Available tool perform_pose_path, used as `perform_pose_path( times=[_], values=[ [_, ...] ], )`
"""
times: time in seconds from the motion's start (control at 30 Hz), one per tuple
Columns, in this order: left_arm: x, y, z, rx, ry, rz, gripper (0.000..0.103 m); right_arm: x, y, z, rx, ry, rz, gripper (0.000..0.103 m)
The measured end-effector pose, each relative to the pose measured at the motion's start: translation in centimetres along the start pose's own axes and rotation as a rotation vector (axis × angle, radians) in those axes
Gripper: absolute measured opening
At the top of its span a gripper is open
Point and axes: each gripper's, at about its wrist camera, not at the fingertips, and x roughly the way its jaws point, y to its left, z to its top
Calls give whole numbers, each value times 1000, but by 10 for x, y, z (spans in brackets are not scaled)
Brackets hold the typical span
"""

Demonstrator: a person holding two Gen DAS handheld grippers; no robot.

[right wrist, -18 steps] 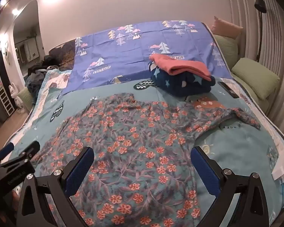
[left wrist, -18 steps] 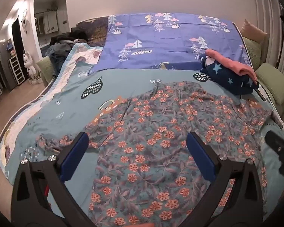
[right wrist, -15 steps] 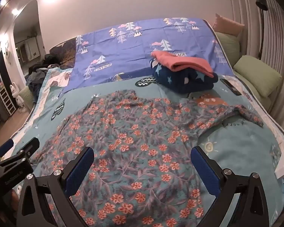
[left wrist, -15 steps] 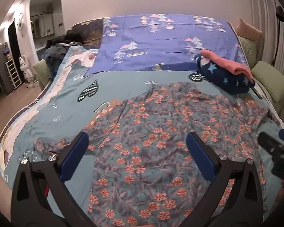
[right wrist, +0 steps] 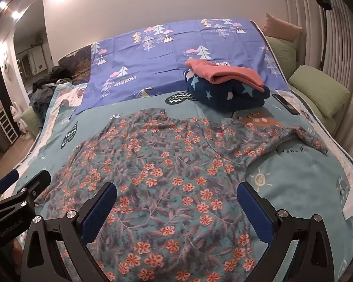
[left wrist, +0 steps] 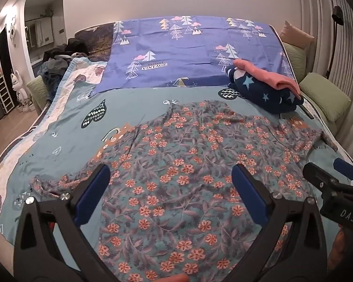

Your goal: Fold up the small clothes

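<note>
Hovering: left gripper (left wrist: pixel 170 183) and right gripper (right wrist: pixel 176 202), jaws wide, empty | floral shirt (left wrist: pixel 188 176) spread flat beneath both (sleeves out) | folded pile (right wrist: pixel 226 89) beyond

The place is a bedroom in a home. A wide bed (left wrist: pixel 58 145) fills most of both views, covered with a teal sheet printed with hearts and small drawings, and a purple cover (left wrist: pixel 188 54) with trees and the word "VINTAGE" lies over its far part. Green pillows (right wrist: pixel 317 91) lean along the right side, next to a ribbed wall. A folded pile of clothes (right wrist: pixel 226 87), dark blue with stars and pink on top, rests on the bed, and a heap of dark clothes (left wrist: pixel 58 56) lies at the far left corner. At the left, an arched opening shows a wooden floor (left wrist: pixel 9 129), a white shelf rack (left wrist: pixel 3 94) and a white figurine (left wrist: pixel 17 84).
</note>
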Motion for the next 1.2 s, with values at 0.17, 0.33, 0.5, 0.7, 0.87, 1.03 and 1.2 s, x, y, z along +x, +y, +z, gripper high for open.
perform_pose_path(
  times=[0.17, 0.33, 0.5, 0.7, 0.87, 1.03, 1.2],
  values=[
    [1, -1, -1, -2, 9, -10, 102, -2, 1, 1, -4, -9, -17, 103],
    [0, -1, -3, 9, 6, -15, 102, -7, 3, 2, -8, -24, -22, 103],
    [-1, -3, -3, 13, 6, -33, 102, -12, 4, 3, -7, -36, -24, 103],
    [-2, -1, -5, -1, 4, -66, 102, -14, 4, 4, -9, -48, -26, 103],
    [0, -1, -6, -6, 12, -72, 102, -14, 4, 4, -8, -47, -24, 103],
    [3, -1, -8, -6, 25, -62, 102, -15, 4, 3, -7, -45, -23, 103],
    [5, -1, -10, -9, 29, -61, 102, -15, 4, 2, -7, -44, -24, 103]
  ],
)
